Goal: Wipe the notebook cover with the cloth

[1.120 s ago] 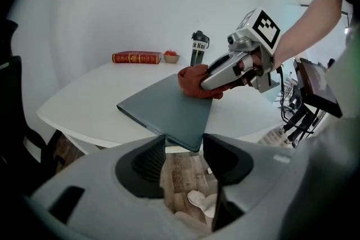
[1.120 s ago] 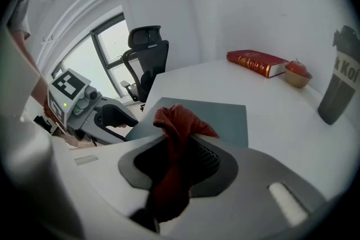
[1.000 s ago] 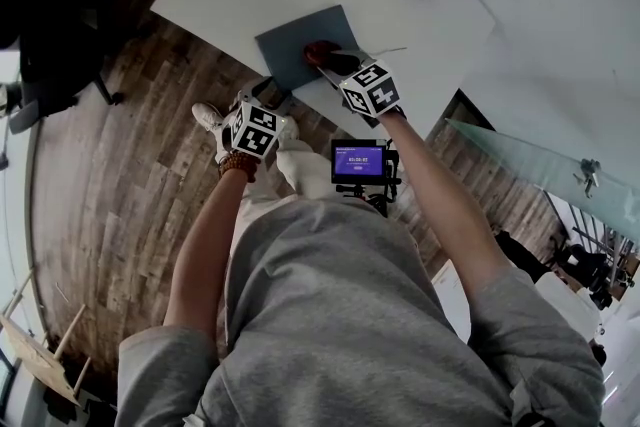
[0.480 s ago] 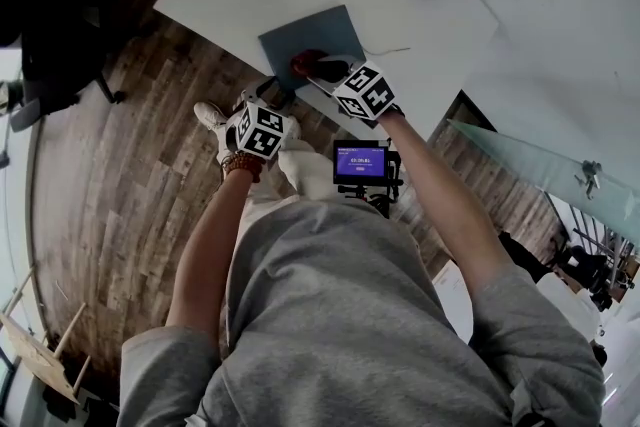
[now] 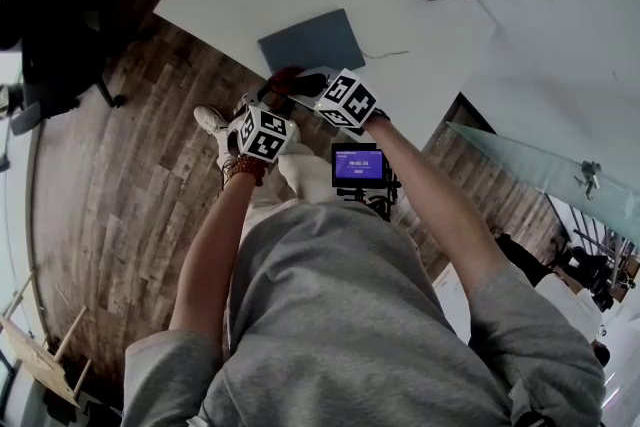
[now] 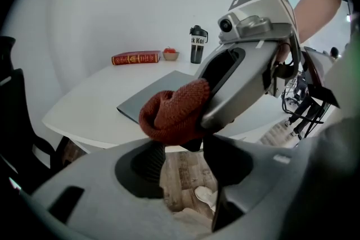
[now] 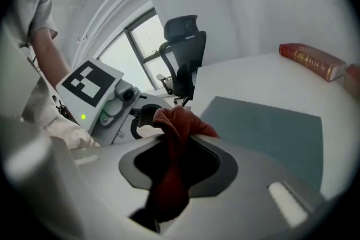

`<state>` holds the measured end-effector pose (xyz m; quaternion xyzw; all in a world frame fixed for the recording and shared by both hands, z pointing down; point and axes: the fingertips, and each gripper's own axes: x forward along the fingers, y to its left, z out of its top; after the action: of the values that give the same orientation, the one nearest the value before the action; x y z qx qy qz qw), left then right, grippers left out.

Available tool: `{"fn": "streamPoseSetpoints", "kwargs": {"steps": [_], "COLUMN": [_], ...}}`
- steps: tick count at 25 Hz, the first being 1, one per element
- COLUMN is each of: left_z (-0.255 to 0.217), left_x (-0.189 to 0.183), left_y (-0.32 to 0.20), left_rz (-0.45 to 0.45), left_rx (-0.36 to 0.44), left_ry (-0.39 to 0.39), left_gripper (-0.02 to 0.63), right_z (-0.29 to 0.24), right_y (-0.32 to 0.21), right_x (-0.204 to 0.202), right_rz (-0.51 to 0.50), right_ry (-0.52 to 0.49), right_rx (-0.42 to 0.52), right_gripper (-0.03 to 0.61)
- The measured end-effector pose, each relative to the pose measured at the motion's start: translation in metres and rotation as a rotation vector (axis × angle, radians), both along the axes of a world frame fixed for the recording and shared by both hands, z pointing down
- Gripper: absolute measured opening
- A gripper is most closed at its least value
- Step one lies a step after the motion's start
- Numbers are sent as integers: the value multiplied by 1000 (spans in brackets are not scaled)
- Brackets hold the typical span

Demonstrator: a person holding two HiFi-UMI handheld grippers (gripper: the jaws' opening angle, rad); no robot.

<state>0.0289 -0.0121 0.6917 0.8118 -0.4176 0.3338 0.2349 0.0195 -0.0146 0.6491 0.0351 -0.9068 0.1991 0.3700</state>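
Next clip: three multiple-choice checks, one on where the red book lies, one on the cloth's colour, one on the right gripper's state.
1. The red book lies on the table at its: A near edge; B far edge, beside the bowl; C middle.
2. The cloth is: A white; B green; C rust red.
3. The right gripper is: A open, empty; B shut on the cloth; C open around the cloth.
Key: B, book and bowl sit together at the far edge; C, both gripper views show it; B, its own view shows the cloth pinched.
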Motion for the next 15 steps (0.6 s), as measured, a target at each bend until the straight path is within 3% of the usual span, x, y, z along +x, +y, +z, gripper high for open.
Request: {"fn": "streamPoseSetpoints", "kwargs": {"steps": [3,6,8,12,15], "left_z": [0,0,-1,-21,-39], "left_x": [0,1,2,5,-5], "left_y": [0,2,5,8,6], "left_rz": [7,34,66,140,174], "left_rx": [-4,-6,-8,63,153], "left_ry": [-1,-14,-10,83,133], "left_gripper": [209,208,239,285,281], "right_z": [0,-11,-26,-58,-62], "right_y": [0,2,-2,-55,-106], "right_x": [-3,-3,-3,18,57], "right_rz": [13,15,16,205,395], "right_ry": [-33,-119,-188,-290,-256], "right_rx": [-53,-169,-180,-39,116], "right_gripper": [109,112,117,120,121]}}
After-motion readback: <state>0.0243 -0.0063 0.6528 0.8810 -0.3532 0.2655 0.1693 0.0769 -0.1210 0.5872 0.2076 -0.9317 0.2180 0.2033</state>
